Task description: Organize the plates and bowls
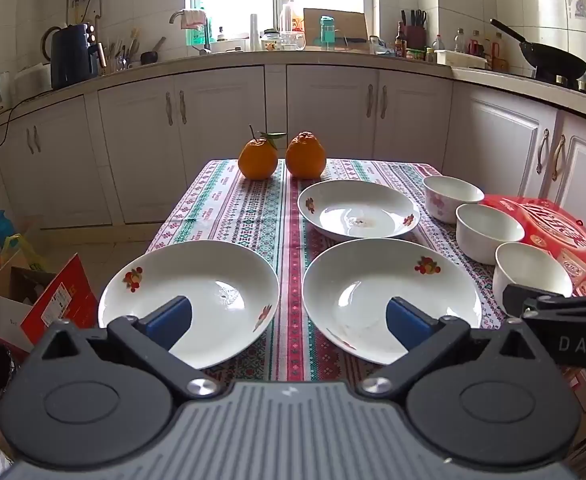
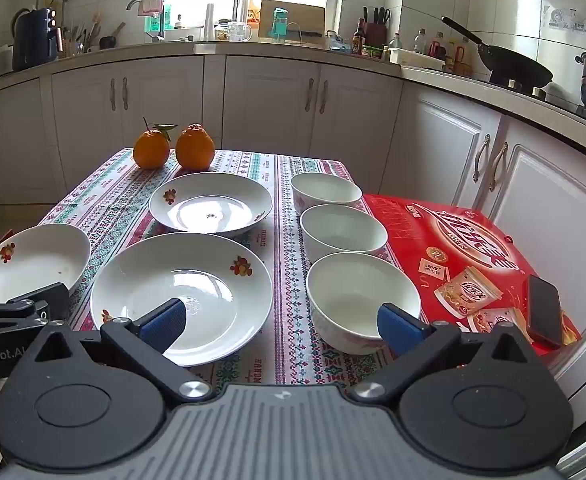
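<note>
Three white fruit-print plates lie on the patterned tablecloth: near left (image 1: 189,292) (image 2: 29,260), near middle (image 1: 389,296) (image 2: 181,296), and far (image 1: 357,210) (image 2: 211,204). Three white bowls stand in a row on the right: far (image 1: 451,196) (image 2: 325,192), middle (image 1: 489,232) (image 2: 343,232), near (image 1: 533,276) (image 2: 361,296). My left gripper (image 1: 289,324) is open and empty, above the gap between the two near plates. My right gripper (image 2: 281,326) is open and empty, between the near middle plate and the near bowl.
Two oranges (image 1: 281,158) (image 2: 173,150) stand at the table's far edge. A red box (image 2: 465,256) lies right of the bowls with a phone (image 2: 545,312) on it. Cardboard boxes (image 1: 33,300) sit on the floor at left. Kitchen cabinets (image 1: 221,120) stand behind.
</note>
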Motion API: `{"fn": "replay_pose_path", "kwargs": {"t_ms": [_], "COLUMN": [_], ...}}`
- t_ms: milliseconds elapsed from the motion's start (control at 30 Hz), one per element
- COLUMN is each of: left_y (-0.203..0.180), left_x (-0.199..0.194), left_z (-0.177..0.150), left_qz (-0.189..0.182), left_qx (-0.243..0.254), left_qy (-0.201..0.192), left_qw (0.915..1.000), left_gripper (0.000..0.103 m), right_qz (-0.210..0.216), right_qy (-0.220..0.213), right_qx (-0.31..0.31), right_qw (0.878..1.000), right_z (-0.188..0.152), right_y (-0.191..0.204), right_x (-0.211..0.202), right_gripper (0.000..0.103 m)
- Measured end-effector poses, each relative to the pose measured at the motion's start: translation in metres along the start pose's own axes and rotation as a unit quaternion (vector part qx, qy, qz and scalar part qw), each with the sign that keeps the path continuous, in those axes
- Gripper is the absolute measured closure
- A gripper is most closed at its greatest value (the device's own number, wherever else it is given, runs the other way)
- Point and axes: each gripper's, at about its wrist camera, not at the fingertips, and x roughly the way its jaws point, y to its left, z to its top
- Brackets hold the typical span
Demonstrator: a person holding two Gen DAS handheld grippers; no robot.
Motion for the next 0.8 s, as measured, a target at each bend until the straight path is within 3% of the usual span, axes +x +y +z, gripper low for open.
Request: {"fn": "replay_pose_path", "kwargs": {"t_ms": [800], "left_y": [-0.003], "left_x": [-0.0012], "left_z": [0.0008], "left_qz": [-0.004], "left_qx": [0.002], "left_qy": [0.003], "left_qw": [1.0], "left_gripper": [0.001], "right_qz": [-0.003], "right_qy": [0.0], "right_qx": [0.006], "right_qw": [1.0], "right_z": [0.0004], "right_y": [-0.0014], "right_x": [-0.0016], "right_gripper": [0.0]}}
